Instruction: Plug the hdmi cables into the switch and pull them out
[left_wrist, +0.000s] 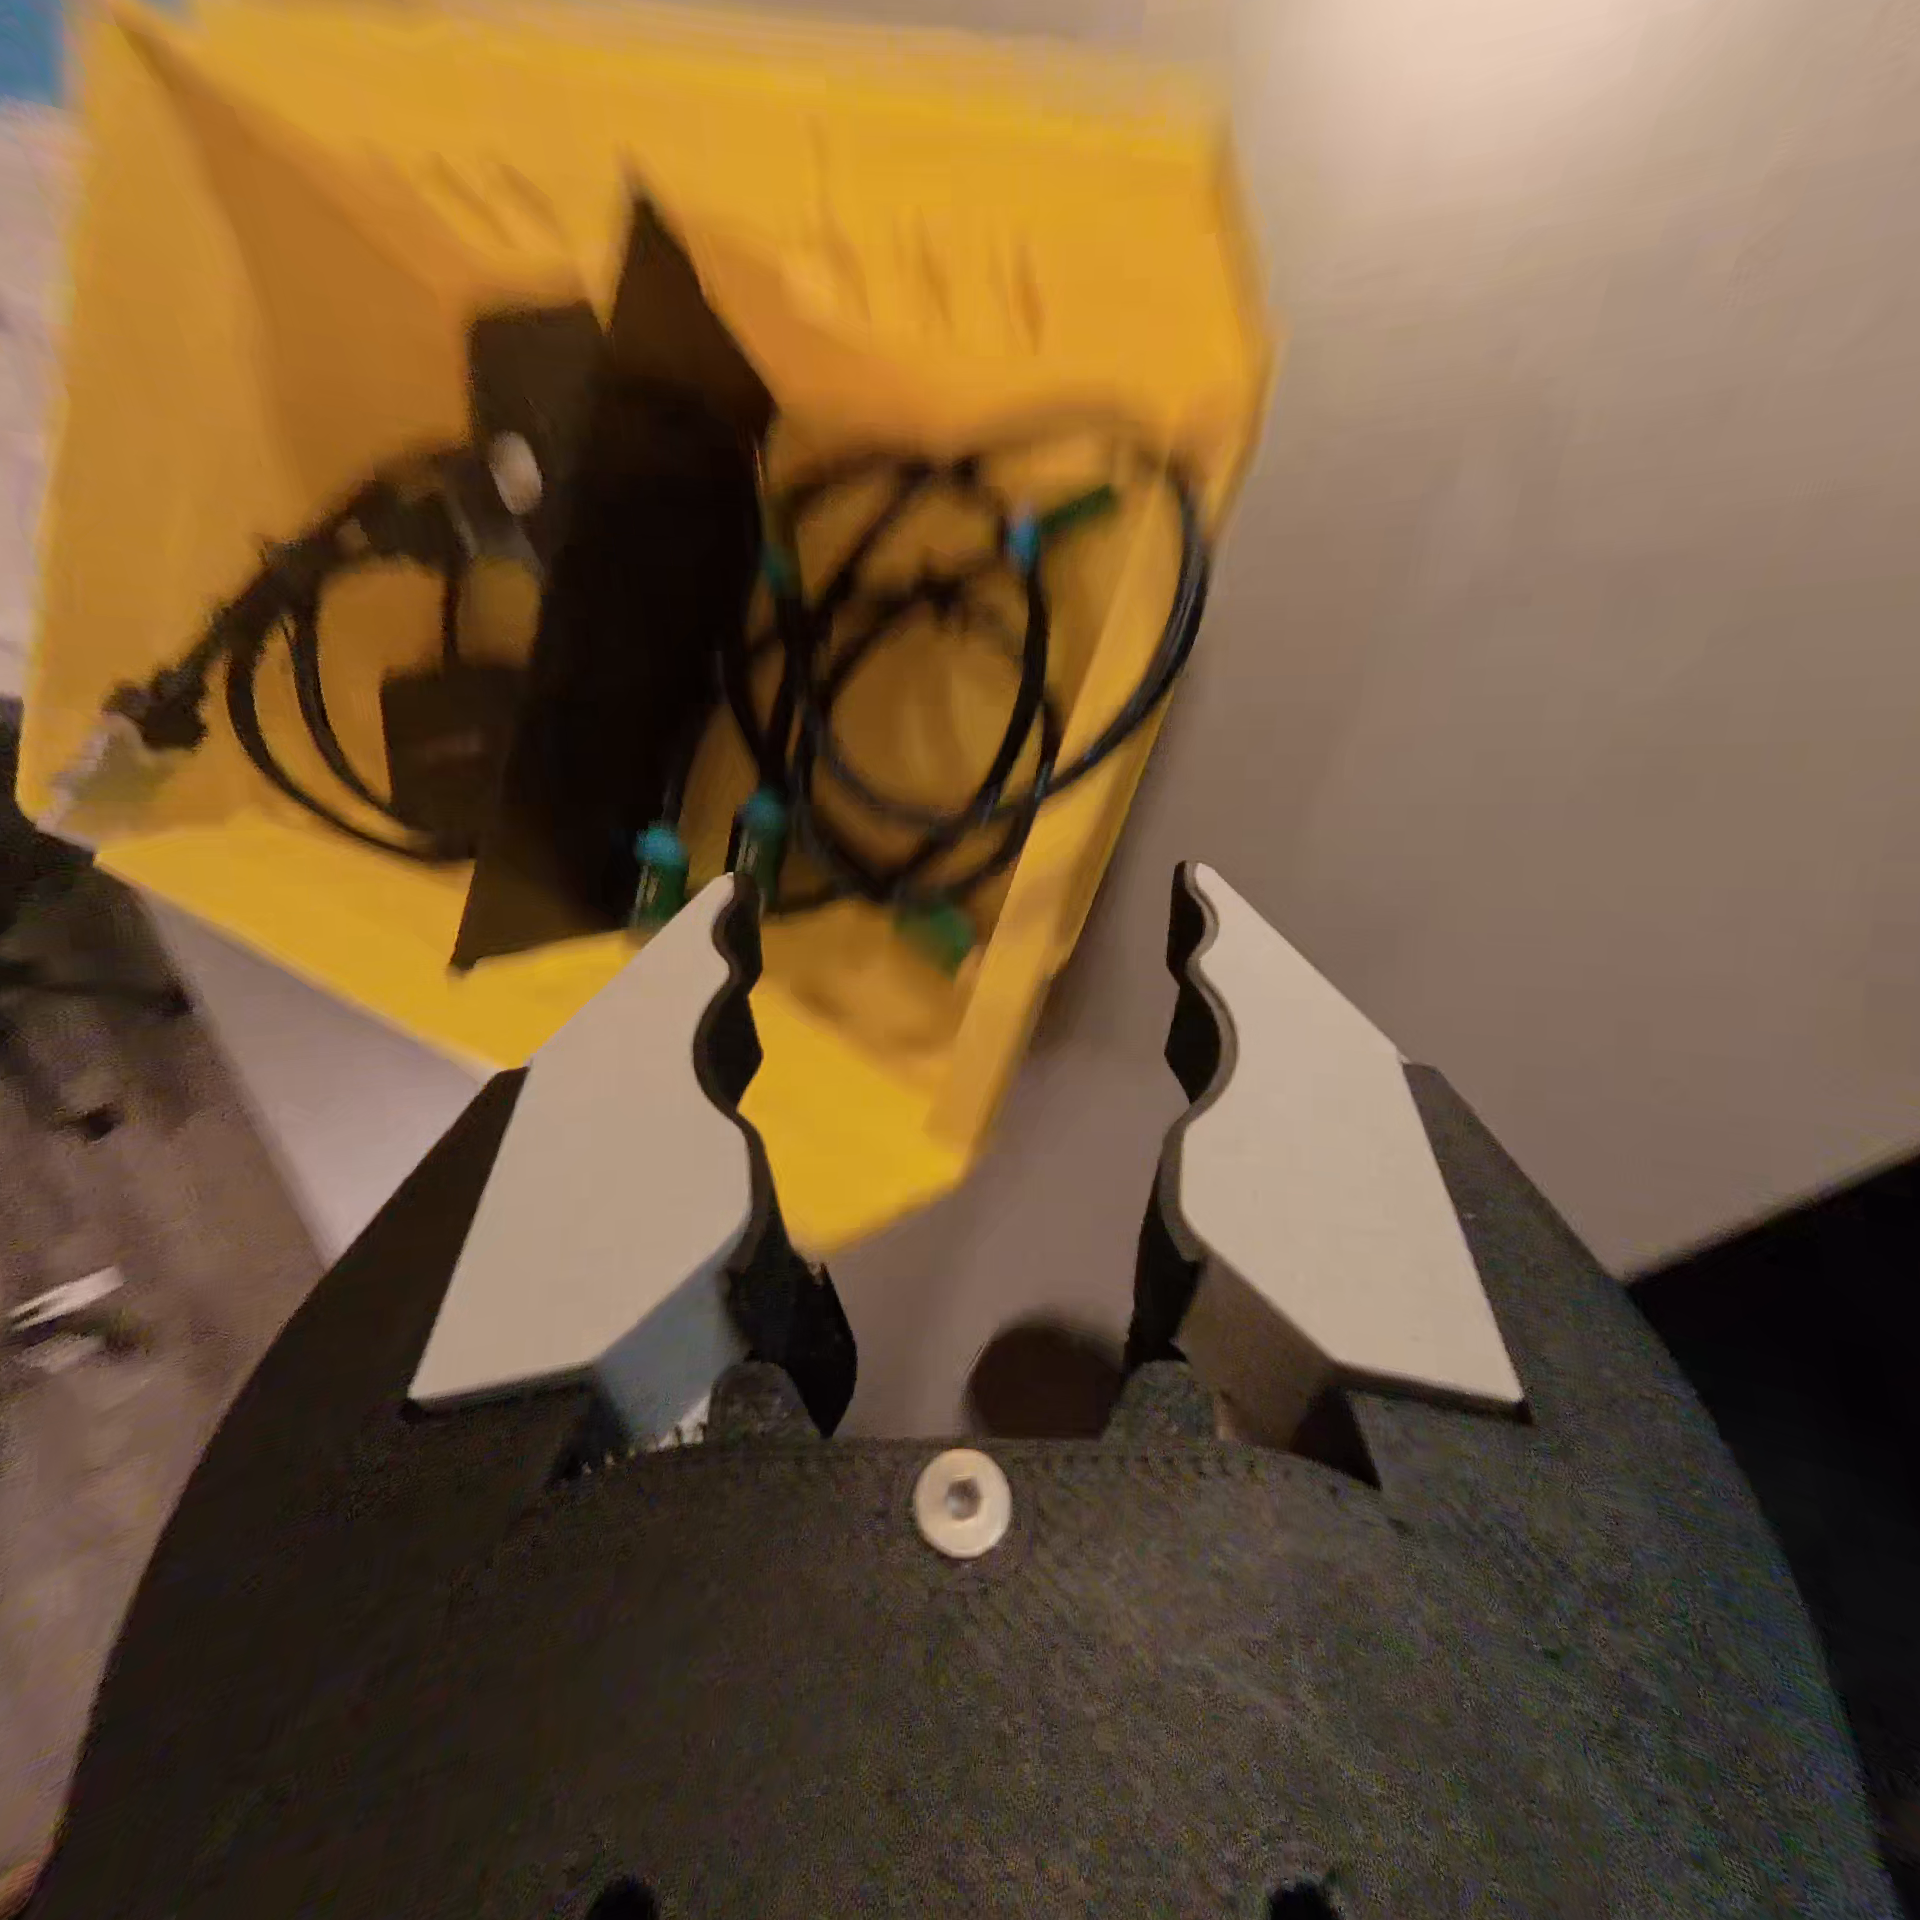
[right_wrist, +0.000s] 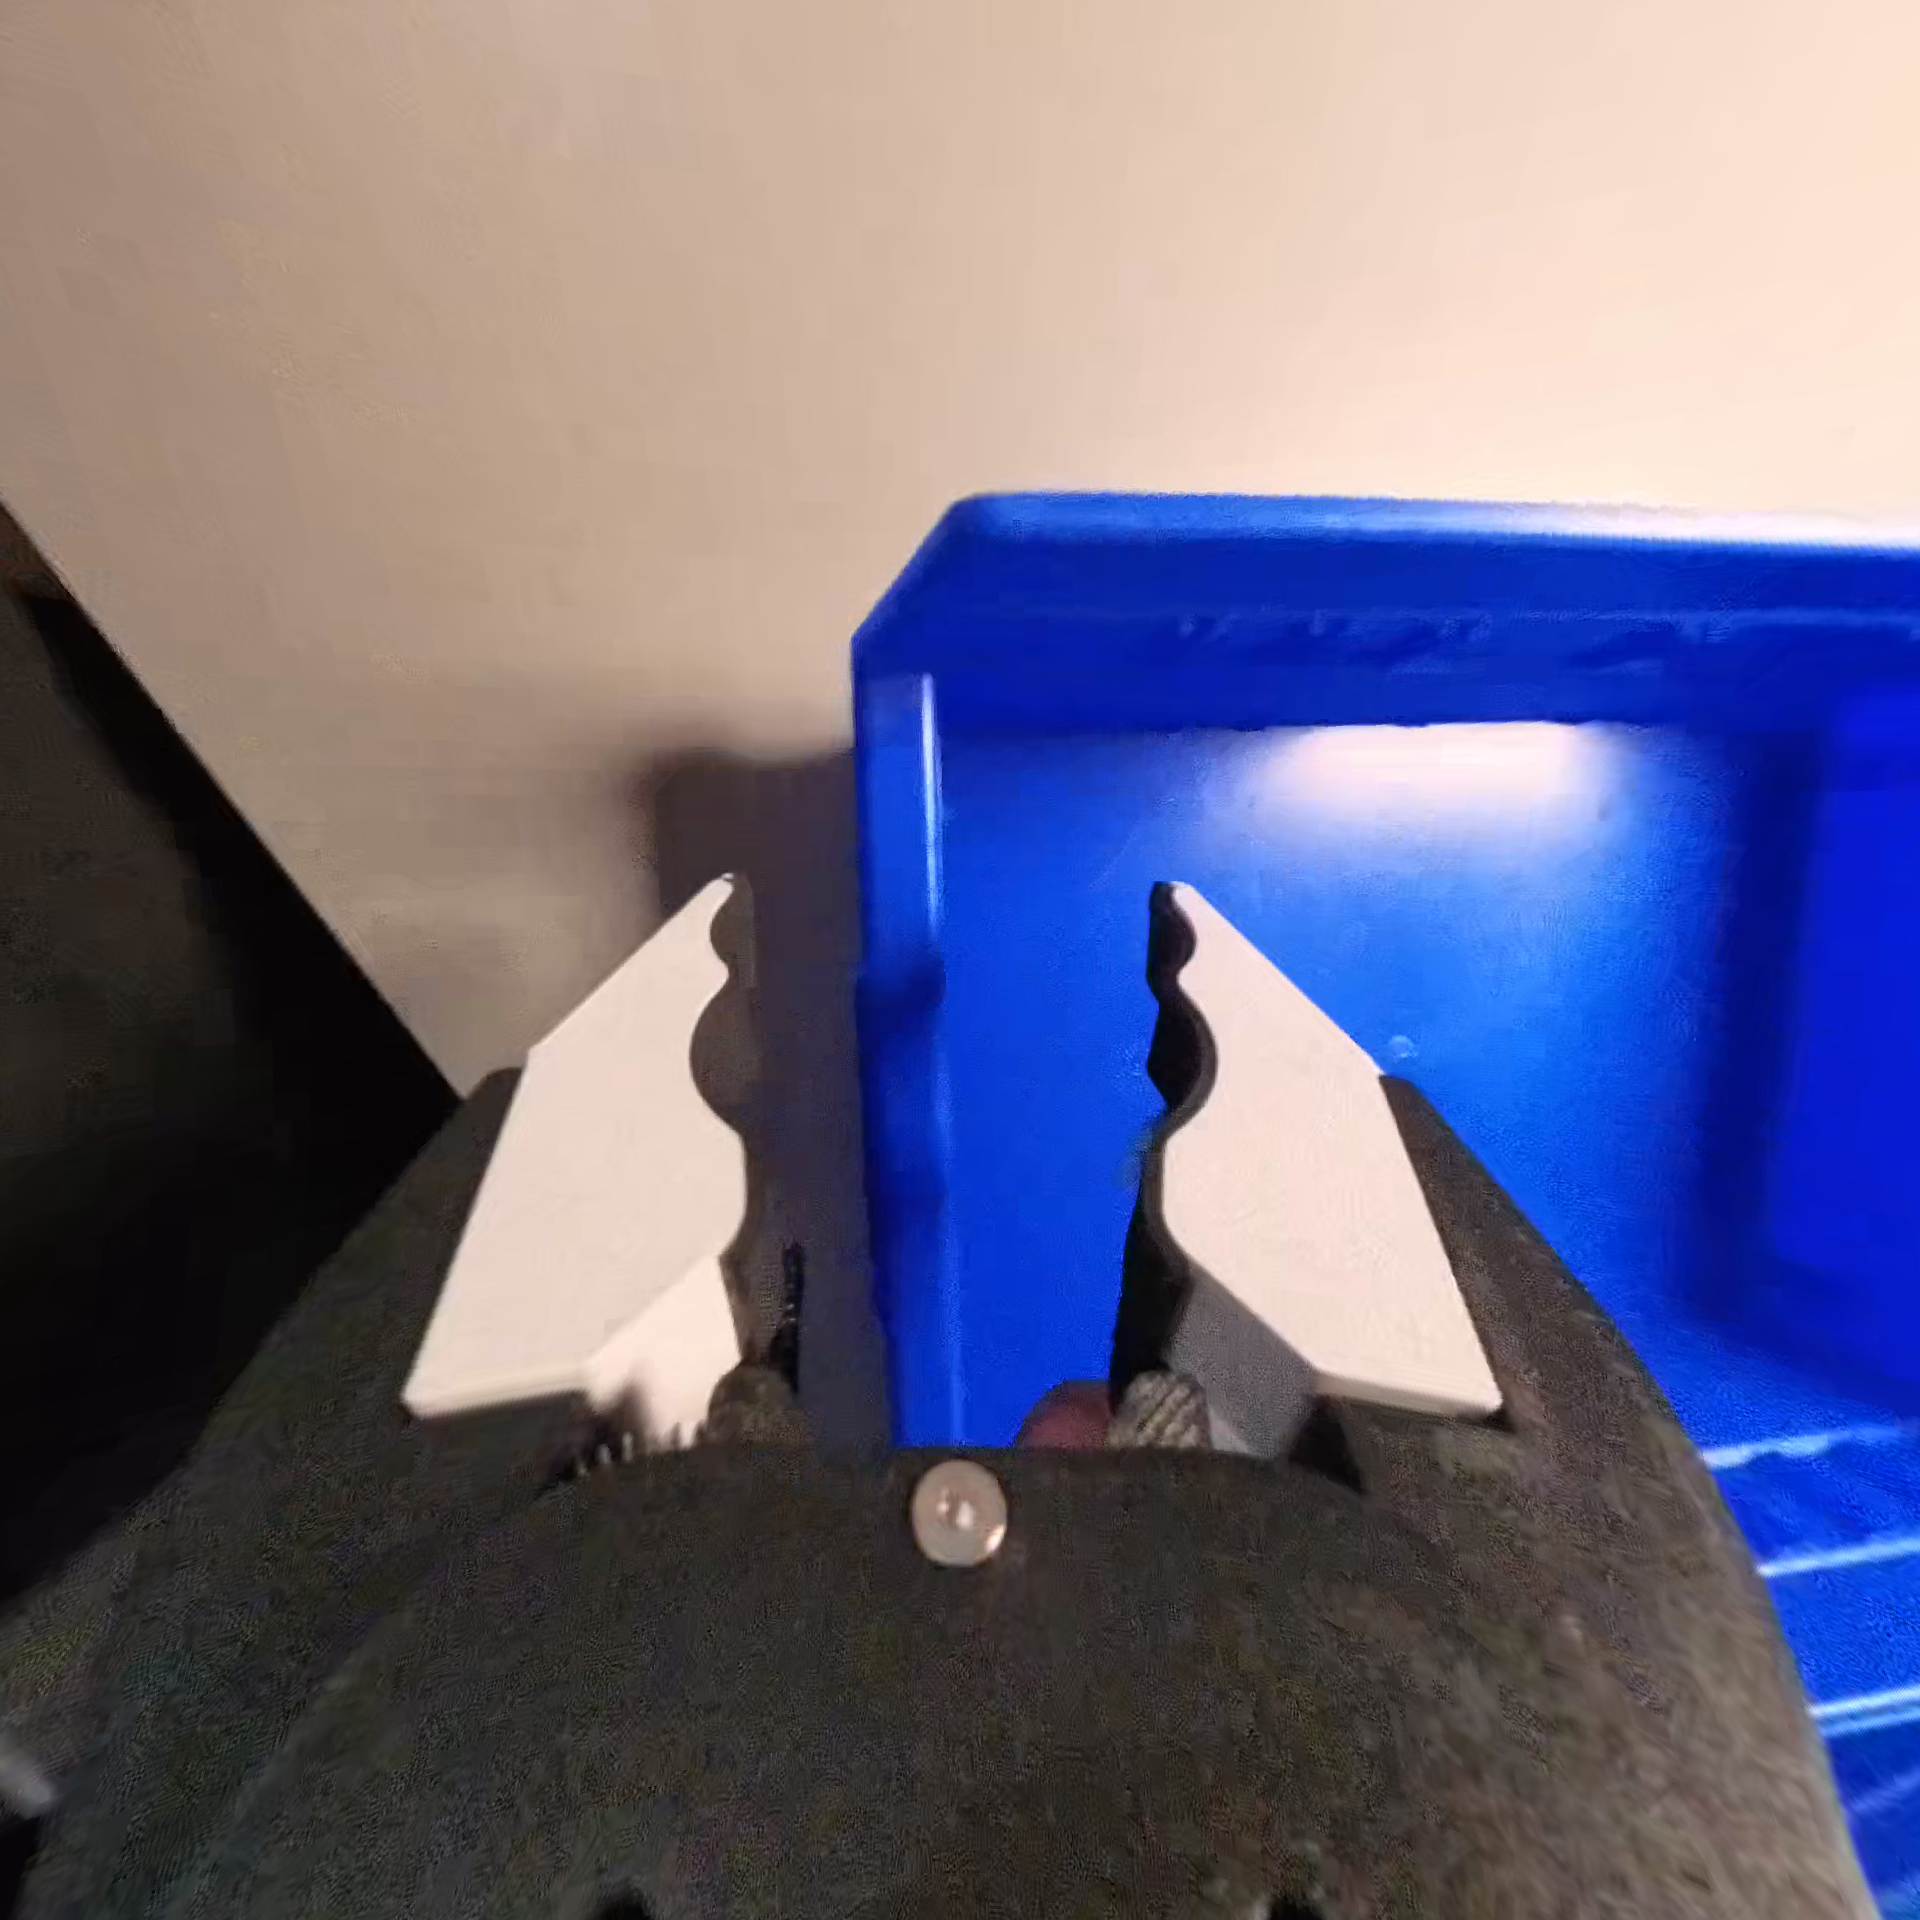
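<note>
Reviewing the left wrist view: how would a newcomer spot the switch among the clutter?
Find the yellow sheet on the pale table. At its middle lies a long black box, the switch, between two bundles of black cables. It is the only solid, straight-edged dark shape; everything around it is looped cord.

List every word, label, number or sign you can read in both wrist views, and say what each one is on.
None can be read.
Blue bin: raised marks along its upper wall, too blurred to read.
Black box on the yellow sheet: motion-blurred, no legible marking.
Black cables with green and teal tips: no legible tags.
Left gripper and right gripper: no writing visible.
</note>
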